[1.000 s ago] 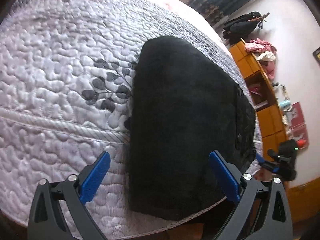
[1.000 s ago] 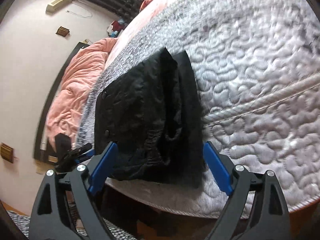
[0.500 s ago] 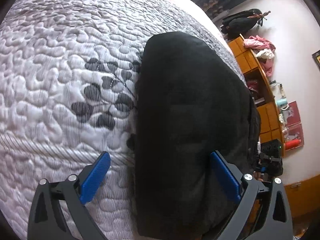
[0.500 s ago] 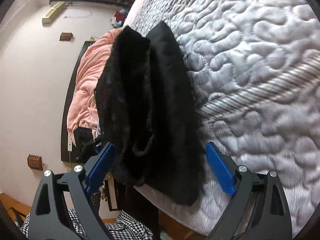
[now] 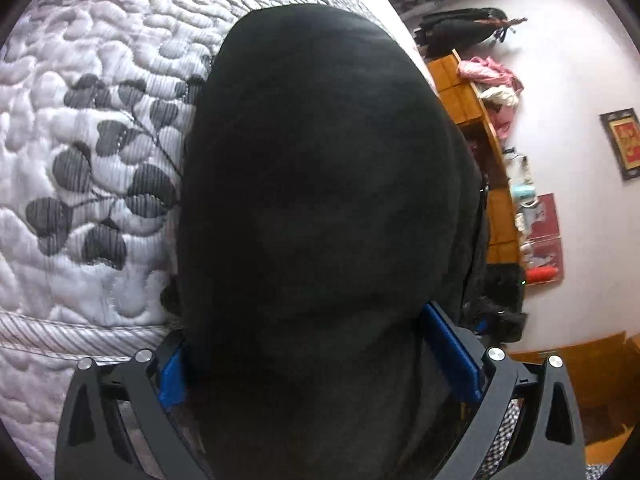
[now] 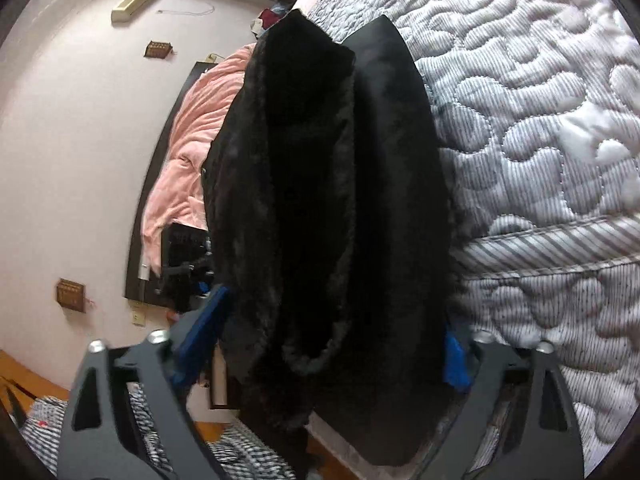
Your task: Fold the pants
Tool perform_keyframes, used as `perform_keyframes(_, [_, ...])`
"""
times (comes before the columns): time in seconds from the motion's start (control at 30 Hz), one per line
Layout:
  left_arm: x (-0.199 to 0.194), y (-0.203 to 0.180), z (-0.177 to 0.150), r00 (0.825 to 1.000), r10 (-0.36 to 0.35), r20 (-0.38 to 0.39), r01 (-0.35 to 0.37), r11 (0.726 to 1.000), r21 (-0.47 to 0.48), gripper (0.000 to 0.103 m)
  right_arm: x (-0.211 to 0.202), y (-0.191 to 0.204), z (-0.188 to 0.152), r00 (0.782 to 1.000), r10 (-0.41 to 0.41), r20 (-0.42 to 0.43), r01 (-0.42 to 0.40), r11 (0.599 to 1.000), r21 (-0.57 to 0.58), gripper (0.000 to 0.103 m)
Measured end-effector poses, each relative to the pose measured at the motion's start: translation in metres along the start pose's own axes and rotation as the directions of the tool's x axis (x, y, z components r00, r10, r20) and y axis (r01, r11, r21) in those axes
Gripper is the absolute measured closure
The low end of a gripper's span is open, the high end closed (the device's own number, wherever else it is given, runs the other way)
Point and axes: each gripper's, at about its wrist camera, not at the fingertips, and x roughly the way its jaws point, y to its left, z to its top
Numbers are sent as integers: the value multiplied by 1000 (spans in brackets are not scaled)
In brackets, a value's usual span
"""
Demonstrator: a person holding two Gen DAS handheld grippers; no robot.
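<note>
Left wrist view: the left gripper point(image 5: 318, 364) has its blue jaws astride the near edge of the folded pants point(image 5: 316, 168), soft matte black; whether they pinch, I cannot tell. The right gripper point(image 6: 332, 344) has just been narrowing around the fuzzy waist end. Beyond lies the bed point(image 6: 560, 128), its quilt puffy and stitched

Left claw point(image 5: 320, 356) spread wide, right claw point(image 6: 332, 344) jaws just narrowing, both angled downward
</note>
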Motion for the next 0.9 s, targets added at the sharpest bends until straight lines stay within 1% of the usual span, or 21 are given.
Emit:
perform_keyframes(0.03, [-1, 0, -2, 1000, -7, 7, 7, 1000, 4, 9, -2, -2, -2, 1000, -29, 7, 29, 1000, 5, 40])
perform_keyframes(0.07, [-4, 0, -3, 1000, -9, 11, 9, 1000, 3, 16, -6, -2, -5, 999, -18, 27, 18, 1000, 12, 48])
perform_keyframes(0.1, [-7, -1, -5, 1000, -13, 18, 13, 1000, 3, 22, -9, 2, -8, 999, -5, 50, 5, 1000, 5, 52])
perform_keyframes(0.13, [-11, -3, -7, 999, -27, 32, 27, 1000, 4, 34, -10, 7, -10, 998, -8, 65, 8, 1000, -6, 56])
perform_keyframes(0.17, [-15, -5, -9, 998, -44, 48, 44, 999, 1, 47, -12, 14, -11, 997, -15, 76, 17, 1000, -21, 59])
perform_keyframes(0.2, [-17, -4, -8, 996, -59, 61, 60, 998, -7, 52, -13, 21, -12, 996, -25, 84, 28, 999, -40, 61])
perform_keyframes(0.23, [-21, -4, -9, 993, -85, 84, 87, 996, -19, 62, -16, 34, -13, 995, -36, 96, 43, 997, -69, 63])
perform_keyframes(0.27, [-24, -4, -8, 989, -102, 105, 105, 994, -24, 68, -15, 41, -12, 994, -40, 104, 49, 995, -83, 63])
perform_keyframes(0.33, [-27, -8, -10, 983, -123, 139, 128, 991, -25, 73, -21, 58, -8, 991, -35, 127, 50, 992, -113, 65])
perform_keyframes(0.4, [-31, -13, -6, 976, -140, 167, 143, 990, -7, 76, -26, 72, 0, 989, -38, 143, 58, 988, -141, 66])
perform_keyframes(0.47, [-38, -25, 1, 966, -158, 204, 157, 987, 22, 77, -33, 91, 15, 984, -59, 166, 89, 979, -183, 66])
perform_keyframes(0.57, [-51, -38, 23, 951, -170, 258, 160, 985, 60, 77, -37, 114, 47, 979, -61, 196, 108, 966, -237, 66])
perform_keyframes(0.63, [-58, -47, 42, 939, -158, 304, 142, 987, 75, 77, -33, 122, 75, 975, -60, 215, 113, 962, -247, 66])
perform_keyframes(0.7, [-61, -50, 65, 931, -127, 342, 106, 991, 79, 76, -25, 123, 104, 973, -77, 219, 130, 962, -241, 65])
perform_keyframes(0.73, [-61, -51, 73, 929, -102, 355, 79, 994, 79, 76, -17, 119, 124, 974, -86, 210, 133, 967, -219, 65])
perform_keyframes(0.77, [-59, -50, 81, 930, -82, 359, 59, 996, 74, 75, -11, 112, 134, 974, -94, 205, 136, 970, -201, 65])
perform_keyframes(0.8, [-55, -48, 90, 931, -59, 360, 39, 997, 63, 75, 0, 103, 150, 974, -118, 195, 151, 975, -165, 65])
perform_keyframes(0.83, [-48, -43, 101, 935, -23, 355, 4, 999, 54, 74, 9, 94, 162, 973, -141, 181, 168, 976, -140, 64])
perform_keyframes(0.9, [-37, -26, 123, 945, 50, 324, -64, 997, 32, 74, 29, 75, 178, 968, -201, 151, 215, 973, -86, 64])
